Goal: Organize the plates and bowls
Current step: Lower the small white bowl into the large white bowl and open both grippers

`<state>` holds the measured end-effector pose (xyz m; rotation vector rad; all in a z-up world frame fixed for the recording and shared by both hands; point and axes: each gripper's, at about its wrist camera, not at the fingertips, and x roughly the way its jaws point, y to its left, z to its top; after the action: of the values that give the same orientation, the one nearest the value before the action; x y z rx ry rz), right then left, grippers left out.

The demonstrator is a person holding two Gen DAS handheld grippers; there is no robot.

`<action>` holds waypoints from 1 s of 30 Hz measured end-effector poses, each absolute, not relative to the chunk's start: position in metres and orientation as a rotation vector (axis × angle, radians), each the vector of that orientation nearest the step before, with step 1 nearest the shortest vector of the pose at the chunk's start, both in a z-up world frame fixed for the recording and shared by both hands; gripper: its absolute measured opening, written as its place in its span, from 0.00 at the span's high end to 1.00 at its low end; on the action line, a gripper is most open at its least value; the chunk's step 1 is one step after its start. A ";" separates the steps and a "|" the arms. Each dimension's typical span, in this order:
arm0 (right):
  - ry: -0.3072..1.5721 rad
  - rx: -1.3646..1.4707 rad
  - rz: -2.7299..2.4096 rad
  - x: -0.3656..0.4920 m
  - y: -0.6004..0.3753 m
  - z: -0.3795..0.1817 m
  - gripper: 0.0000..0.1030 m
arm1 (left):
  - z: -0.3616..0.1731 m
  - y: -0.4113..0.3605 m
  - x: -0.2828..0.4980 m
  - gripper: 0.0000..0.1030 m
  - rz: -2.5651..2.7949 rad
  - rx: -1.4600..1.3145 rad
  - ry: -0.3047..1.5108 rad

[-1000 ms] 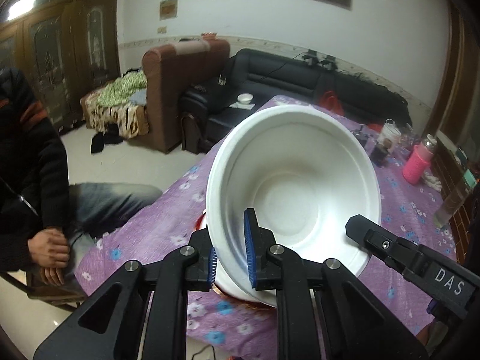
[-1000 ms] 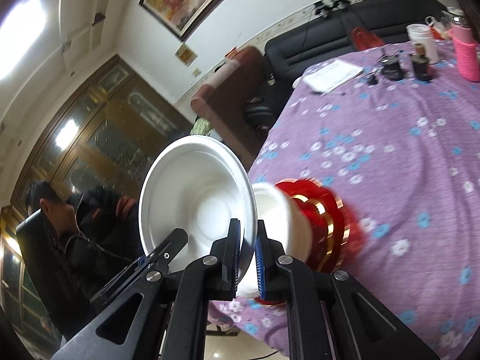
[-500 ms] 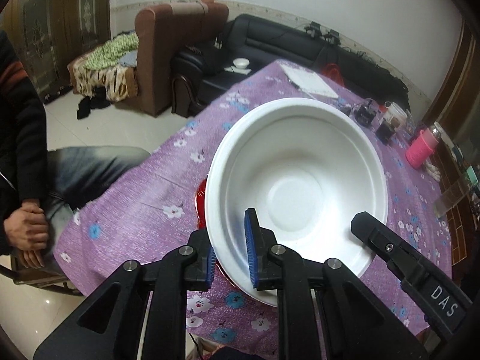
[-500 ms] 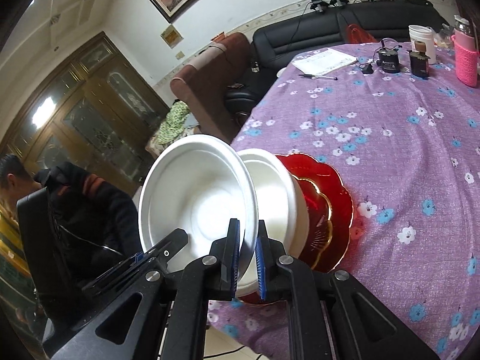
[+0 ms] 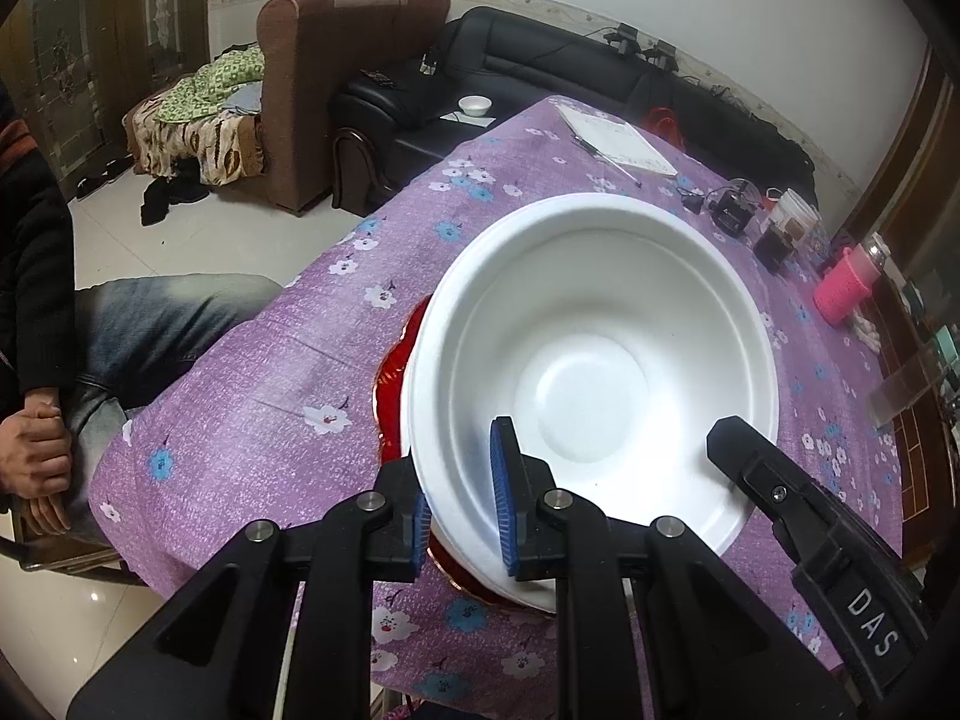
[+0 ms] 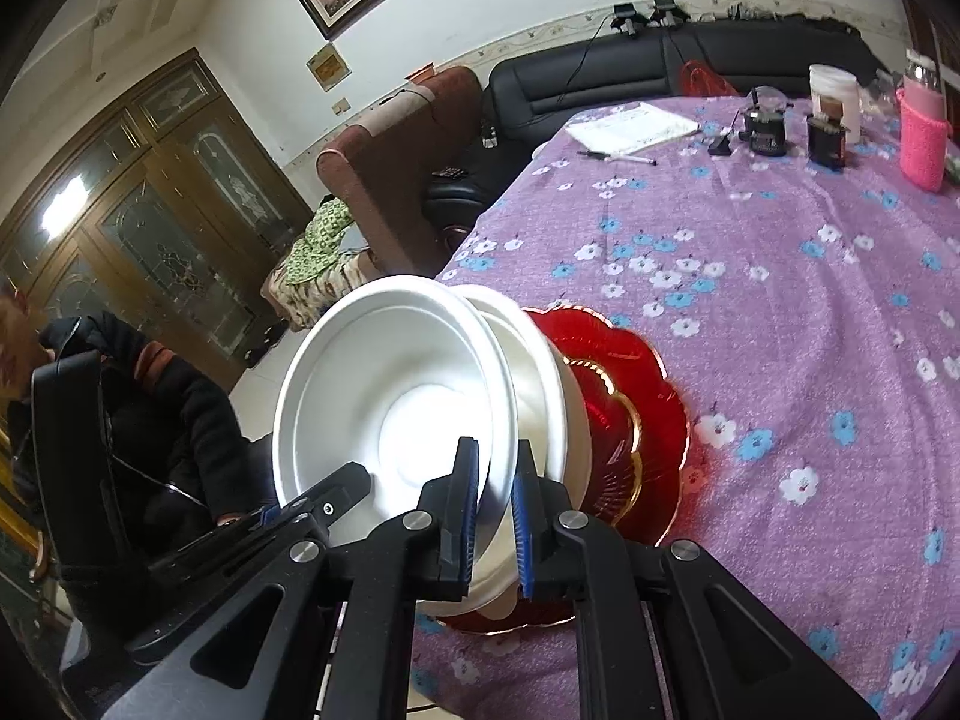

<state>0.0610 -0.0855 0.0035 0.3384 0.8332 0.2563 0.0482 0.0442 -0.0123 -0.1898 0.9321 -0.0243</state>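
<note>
A white bowl [image 5: 591, 372] is gripped by its rim from two sides. My left gripper [image 5: 462, 510] is shut on its near rim, blue pads on either side of the wall. My right gripper [image 6: 495, 510] is shut on the opposite rim of the white bowl [image 6: 396, 396]. The bowl is tilted and leans into a second white bowl [image 6: 540, 384], which sits on stacked red scalloped plates [image 6: 636, 420]. The red plates [image 5: 396, 384] peek out at the left in the left wrist view. The right gripper's finger [image 5: 780, 498] shows across the rim.
The purple flowered tablecloth [image 6: 780, 276] has its edge close to the stack. A notebook [image 6: 636, 129], dark jars [image 6: 765, 132] and a pink bottle [image 6: 924, 132] stand at the far end. A seated person [image 5: 36, 312] is on the left, by the table's corner.
Both grippers have come down with the white bowl, bringing it onto the second bowl and the red plates. Both views now tilt further toward the table.
</note>
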 end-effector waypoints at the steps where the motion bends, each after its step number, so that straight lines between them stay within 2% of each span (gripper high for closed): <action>1: 0.825 0.326 0.248 0.061 -0.085 0.004 0.90 | -0.012 0.044 0.049 0.84 -0.025 -0.187 0.932; 3: 0.814 0.313 0.235 0.060 -0.083 0.006 0.86 | -0.010 0.043 0.051 0.84 -0.002 -0.157 0.926; 13: 0.742 0.311 0.184 0.057 -0.098 0.018 0.83 | -0.002 0.057 0.052 0.84 0.051 -0.109 0.887; 22: 0.719 0.349 0.181 0.053 -0.118 0.019 0.82 | 0.023 0.051 0.030 0.83 0.101 -0.021 0.754; 25: 0.712 0.364 0.181 0.049 -0.126 0.020 0.82 | 0.030 0.047 0.028 0.69 0.102 0.003 0.718; 26: 0.710 0.367 0.181 0.048 -0.127 0.020 0.82 | 0.030 0.045 0.030 0.59 0.097 0.010 0.718; 30: 0.702 0.380 0.180 0.044 -0.135 0.021 0.82 | 0.017 0.044 0.042 0.58 0.060 -0.007 0.772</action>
<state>0.0438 -0.1348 0.0214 0.3804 0.7016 0.1799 0.0422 0.0437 0.0172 -0.0066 0.7721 0.0605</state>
